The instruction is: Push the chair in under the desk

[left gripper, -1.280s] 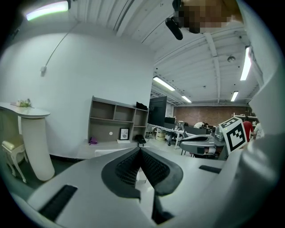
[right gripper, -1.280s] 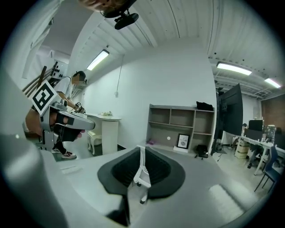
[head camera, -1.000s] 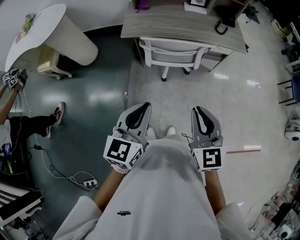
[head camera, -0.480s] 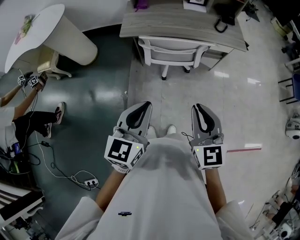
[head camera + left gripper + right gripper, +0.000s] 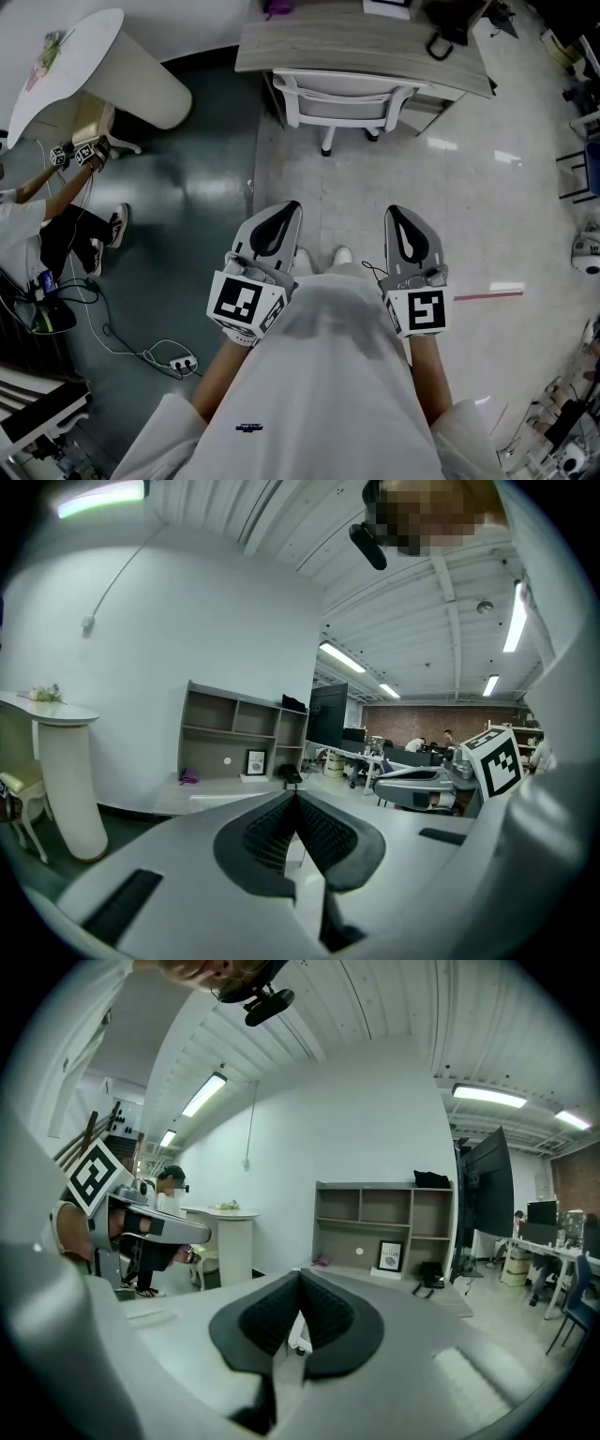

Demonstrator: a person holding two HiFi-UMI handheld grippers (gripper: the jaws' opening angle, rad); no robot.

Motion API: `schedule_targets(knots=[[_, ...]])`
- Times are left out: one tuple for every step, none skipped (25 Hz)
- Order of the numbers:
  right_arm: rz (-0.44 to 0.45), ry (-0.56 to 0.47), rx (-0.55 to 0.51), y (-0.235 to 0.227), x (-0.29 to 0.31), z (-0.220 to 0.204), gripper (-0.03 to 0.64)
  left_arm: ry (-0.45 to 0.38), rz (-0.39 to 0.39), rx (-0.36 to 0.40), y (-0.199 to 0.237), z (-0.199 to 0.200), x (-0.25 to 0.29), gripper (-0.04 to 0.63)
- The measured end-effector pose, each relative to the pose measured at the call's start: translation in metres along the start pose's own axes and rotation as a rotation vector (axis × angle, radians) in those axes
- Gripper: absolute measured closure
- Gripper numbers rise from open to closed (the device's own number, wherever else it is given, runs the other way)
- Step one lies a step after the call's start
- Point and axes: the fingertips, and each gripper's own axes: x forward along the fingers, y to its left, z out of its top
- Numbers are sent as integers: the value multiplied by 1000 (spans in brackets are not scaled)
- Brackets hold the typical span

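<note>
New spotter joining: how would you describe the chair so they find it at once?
Find the grey wood-grain desk at the top of the head view. Against its near edge stands the white chair, backrest towards the person. Unlike the cream chair far left, it has a wheeled base.

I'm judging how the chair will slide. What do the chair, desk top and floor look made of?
Chair: likely white moulded plastic, smooth, matte. Desk top: pale wood or wood-look laminate, streaked grain. Floor: glossy light tile, judging by seams and lamp reflections.
</note>
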Motion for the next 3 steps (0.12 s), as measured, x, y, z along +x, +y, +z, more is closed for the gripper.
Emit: schedule_targets(knots=[[-2,-1,1,-1,0,-1,606,0,-4,4,-1,1,1,589],[-4,-1,2,-2,-1,-2,606,1,-7,8,-2,2,2,589],[-6,-1,3,-2,-1,-3,606,1,-11,13,-3,3,3,589]])
